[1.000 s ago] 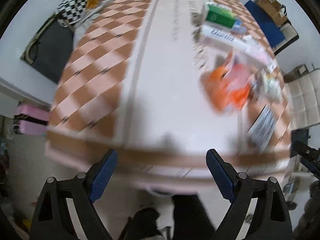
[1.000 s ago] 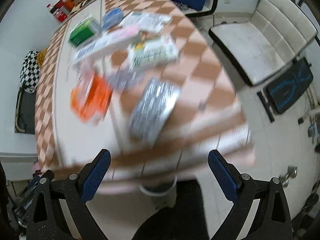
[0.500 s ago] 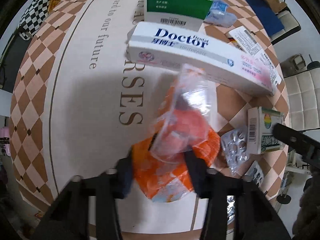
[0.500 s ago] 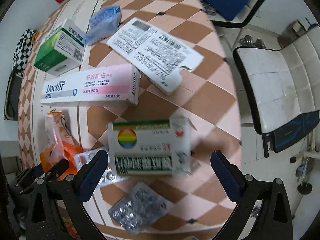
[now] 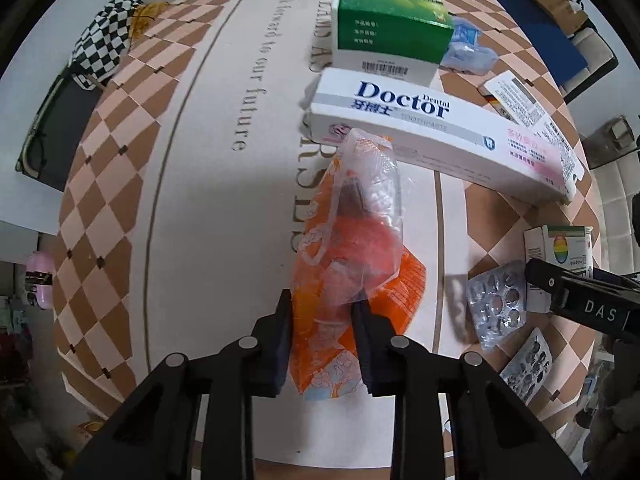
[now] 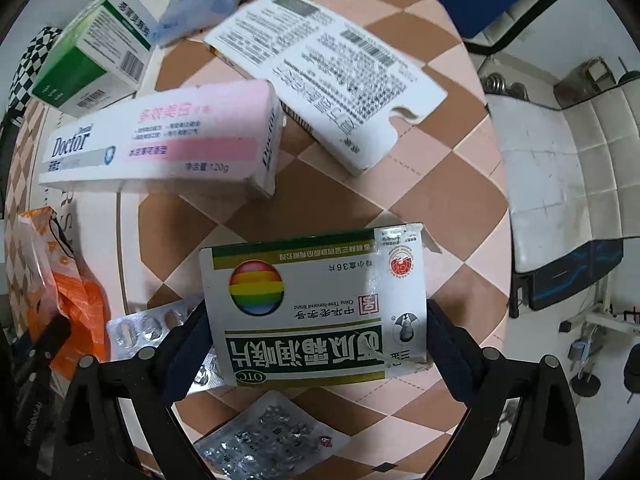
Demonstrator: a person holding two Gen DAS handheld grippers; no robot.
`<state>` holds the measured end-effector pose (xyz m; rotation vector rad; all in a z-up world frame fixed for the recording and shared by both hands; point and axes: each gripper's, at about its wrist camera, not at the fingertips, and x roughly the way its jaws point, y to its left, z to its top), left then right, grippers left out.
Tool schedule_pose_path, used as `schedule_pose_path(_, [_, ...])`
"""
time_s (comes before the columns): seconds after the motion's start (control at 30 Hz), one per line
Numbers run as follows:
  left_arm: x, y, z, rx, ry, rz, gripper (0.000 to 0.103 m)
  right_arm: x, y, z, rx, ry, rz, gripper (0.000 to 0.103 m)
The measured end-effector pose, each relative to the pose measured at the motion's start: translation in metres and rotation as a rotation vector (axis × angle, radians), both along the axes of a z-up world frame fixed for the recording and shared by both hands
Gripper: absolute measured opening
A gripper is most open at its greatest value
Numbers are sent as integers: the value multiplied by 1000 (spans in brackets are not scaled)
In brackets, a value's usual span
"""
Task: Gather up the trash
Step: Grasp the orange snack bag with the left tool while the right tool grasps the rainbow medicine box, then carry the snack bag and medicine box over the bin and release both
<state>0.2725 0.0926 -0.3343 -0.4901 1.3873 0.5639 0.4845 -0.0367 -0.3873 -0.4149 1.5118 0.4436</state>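
The left gripper (image 5: 322, 312) has just closed on the crumpled orange-and-clear plastic wrapper (image 5: 352, 264). Only the right-wrist view shows the right gripper (image 6: 316, 334) wide, straddling the white-and-green cardboard medicine box (image 6: 320, 308), silver blister pack (image 6: 272, 436) at six o'clock.

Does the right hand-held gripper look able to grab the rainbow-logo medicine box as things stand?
Probably yes: the right hand-held gripper straddles the medicine box, nothing lying on top, though a blister pack sits under its left edge.

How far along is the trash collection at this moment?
Nothing looks collected yet. The left gripper has just closed on the orange wrapper; the right gripper straddles the medicine box. The toothpaste box, green box and blister packs remain.
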Motion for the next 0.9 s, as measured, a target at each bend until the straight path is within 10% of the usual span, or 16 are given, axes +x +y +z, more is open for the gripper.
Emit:
schedule_pose_path(0.5, [-65,-25,80,94,-82,-14,23,-56,-38,73,141,-99,-22,98])
schedule_pose_path(0.9, [-197,-34,137,85,-216,-129,23,-229,-93,162,245,-185,-116,98])
